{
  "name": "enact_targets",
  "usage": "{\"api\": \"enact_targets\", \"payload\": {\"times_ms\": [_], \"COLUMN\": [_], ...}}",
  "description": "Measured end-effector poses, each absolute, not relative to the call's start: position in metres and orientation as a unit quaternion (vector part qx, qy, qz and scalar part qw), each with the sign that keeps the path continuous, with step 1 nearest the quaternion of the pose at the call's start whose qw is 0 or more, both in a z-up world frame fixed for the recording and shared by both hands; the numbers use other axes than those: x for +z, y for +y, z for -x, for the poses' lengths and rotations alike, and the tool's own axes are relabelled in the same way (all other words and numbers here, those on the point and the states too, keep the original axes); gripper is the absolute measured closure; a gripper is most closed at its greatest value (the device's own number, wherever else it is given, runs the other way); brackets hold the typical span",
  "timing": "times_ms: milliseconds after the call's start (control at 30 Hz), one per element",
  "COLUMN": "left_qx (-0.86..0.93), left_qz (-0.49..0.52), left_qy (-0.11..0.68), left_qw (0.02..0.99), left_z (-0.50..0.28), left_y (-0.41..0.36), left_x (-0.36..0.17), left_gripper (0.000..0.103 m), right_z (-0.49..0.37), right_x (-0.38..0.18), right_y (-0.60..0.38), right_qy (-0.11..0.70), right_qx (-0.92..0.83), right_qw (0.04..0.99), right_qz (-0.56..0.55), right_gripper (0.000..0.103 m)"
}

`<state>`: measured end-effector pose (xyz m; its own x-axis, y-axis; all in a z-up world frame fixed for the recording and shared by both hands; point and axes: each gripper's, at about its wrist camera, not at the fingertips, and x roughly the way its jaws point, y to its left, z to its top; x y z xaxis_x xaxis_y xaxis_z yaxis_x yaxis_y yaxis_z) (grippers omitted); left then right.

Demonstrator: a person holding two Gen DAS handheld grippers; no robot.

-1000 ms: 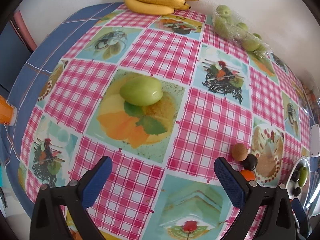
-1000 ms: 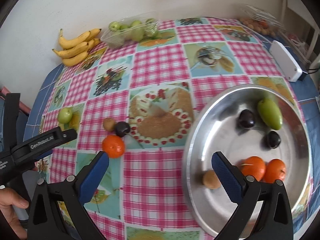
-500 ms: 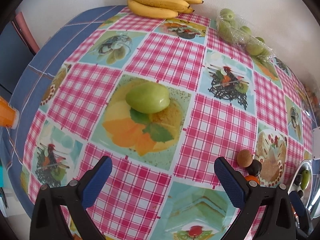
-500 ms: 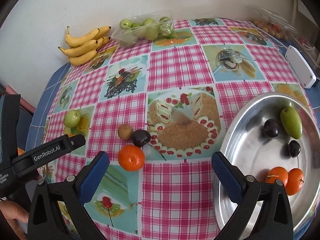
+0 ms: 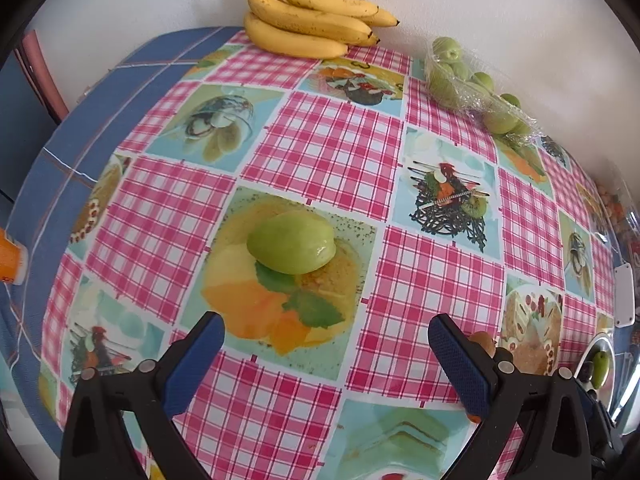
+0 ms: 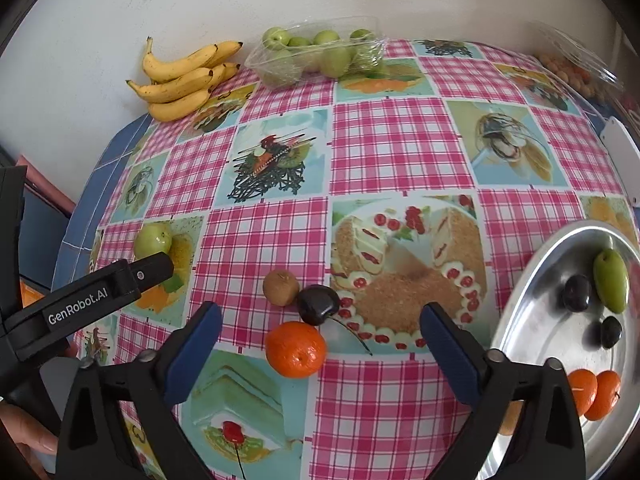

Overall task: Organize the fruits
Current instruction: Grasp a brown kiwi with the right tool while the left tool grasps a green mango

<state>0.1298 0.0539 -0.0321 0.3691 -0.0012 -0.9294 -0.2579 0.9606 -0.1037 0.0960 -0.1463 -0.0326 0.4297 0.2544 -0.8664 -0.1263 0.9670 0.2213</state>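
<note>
A large green fruit [image 5: 291,242] lies alone on the checked tablecloth, ahead of my left gripper [image 5: 326,322], which is open and holds nothing. In the right wrist view an orange [image 6: 296,349], a dark plum [image 6: 318,304] and a kiwi [image 6: 281,287] sit close together. My right gripper [image 6: 320,312] hovers over them with its jaws closing. The orange shows between the fingers, but the pads do not touch it. A metal plate [image 6: 540,320] at the right holds a green fruit [image 6: 611,286], two plums and two oranges [image 6: 594,394].
Bananas [image 5: 312,20] and a clear pack of green fruits [image 5: 476,88] lie against the back wall. Another clear pack [image 6: 572,68] sits at the far right corner, with a white box [image 6: 622,148] near it. The table's blue edge [image 5: 80,132] drops off at the left.
My right gripper has moved left from over the plate to over the loose orange, plum and kiwi, and its fingers stand slightly narrower. My left gripper has come nearer the green fruit.
</note>
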Motion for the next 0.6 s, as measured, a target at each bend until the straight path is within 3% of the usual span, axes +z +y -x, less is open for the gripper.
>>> {"api": "enact_targets", "payload": {"times_ms": [200, 267, 400, 467, 600], "left_qx": [0.08, 0.082, 0.081, 0.081, 0.069], "left_qz": [0.155, 0.157, 0.157, 0.147, 0.128], "left_qy": [0.549, 0.553, 0.564, 0.564, 0.56], "left_qw": [0.818, 0.814, 0.807, 0.809, 0.815], "left_z": [-0.138, -0.14, -0.141, -0.142, -0.144], "left_y": [0.068, 0.072, 0.076, 0.077, 0.076], "left_x": [-0.035, -0.035, -0.035, -0.034, -0.029], "left_gripper": [0.0, 0.0, 0.0, 0.0, 0.0], "right_z": [-0.107, -0.11, -0.116, -0.119, -0.12], "right_x": [-0.04, -0.04, -0.044, -0.046, -0.046], "right_y": [-0.137, -0.135, -0.129, -0.125, -0.119], "right_qy": [0.531, 0.531, 0.538, 0.542, 0.544], "right_qx": [0.122, 0.125, 0.133, 0.136, 0.147], "right_qw": [0.837, 0.836, 0.831, 0.829, 0.826], "right_qz": [-0.057, -0.054, -0.042, -0.034, -0.022], "right_gripper": [0.017, 0.03, 0.039, 0.05, 0.054]}}
